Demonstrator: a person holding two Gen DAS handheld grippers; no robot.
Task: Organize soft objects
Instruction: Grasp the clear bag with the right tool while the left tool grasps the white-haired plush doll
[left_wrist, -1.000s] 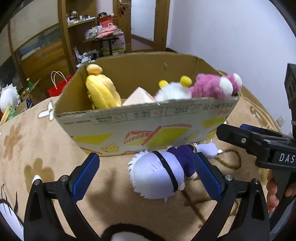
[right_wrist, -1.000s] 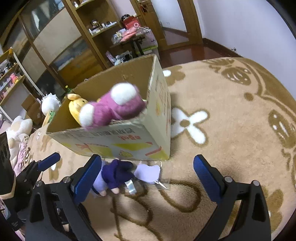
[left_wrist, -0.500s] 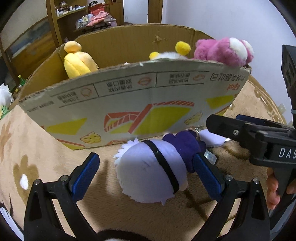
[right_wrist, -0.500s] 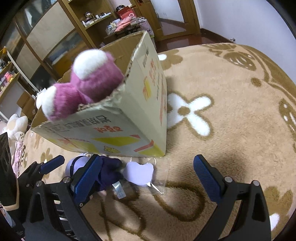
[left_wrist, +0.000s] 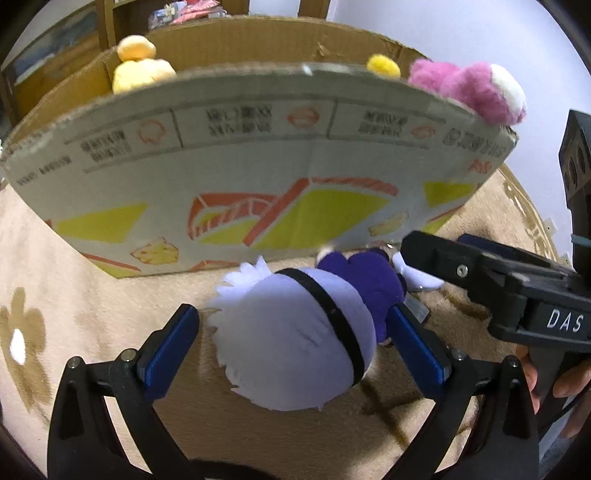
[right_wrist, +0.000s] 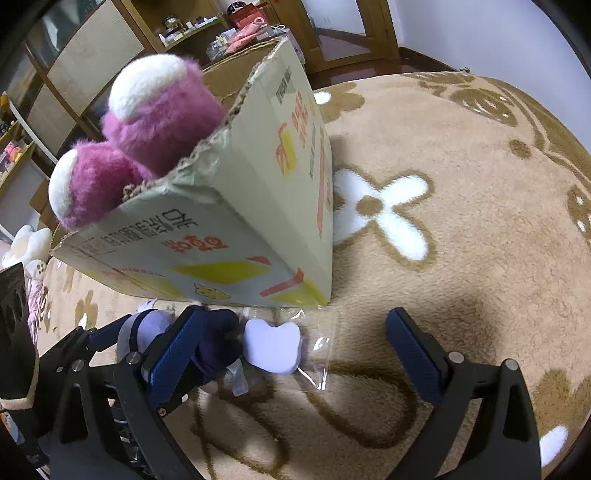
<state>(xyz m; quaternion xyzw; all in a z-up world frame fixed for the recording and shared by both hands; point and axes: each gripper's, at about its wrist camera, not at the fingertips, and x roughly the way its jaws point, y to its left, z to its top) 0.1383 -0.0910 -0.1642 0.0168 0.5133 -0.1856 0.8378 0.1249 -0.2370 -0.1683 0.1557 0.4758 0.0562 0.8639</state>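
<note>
The big cardboard box (left_wrist: 258, 177) stands on the carpet (right_wrist: 461, 184), with a pink plush (right_wrist: 147, 122) poking out. Right in front of the box lies a doll with a white head (left_wrist: 295, 343). It looks soft, light and squishy. The left hand-held gripper (left_wrist: 291, 354) is open around the head, a good place to squeeze. The right hand-held gripper (right_wrist: 295, 354) is open too.

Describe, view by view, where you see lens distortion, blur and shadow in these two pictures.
Left wrist view: the cardboard box rim bows in a fisheye curve; its print and the pink plush are soft. Right wrist view: the box corner stretches toward the lens; a dark shadow lies on the carpet.
</note>
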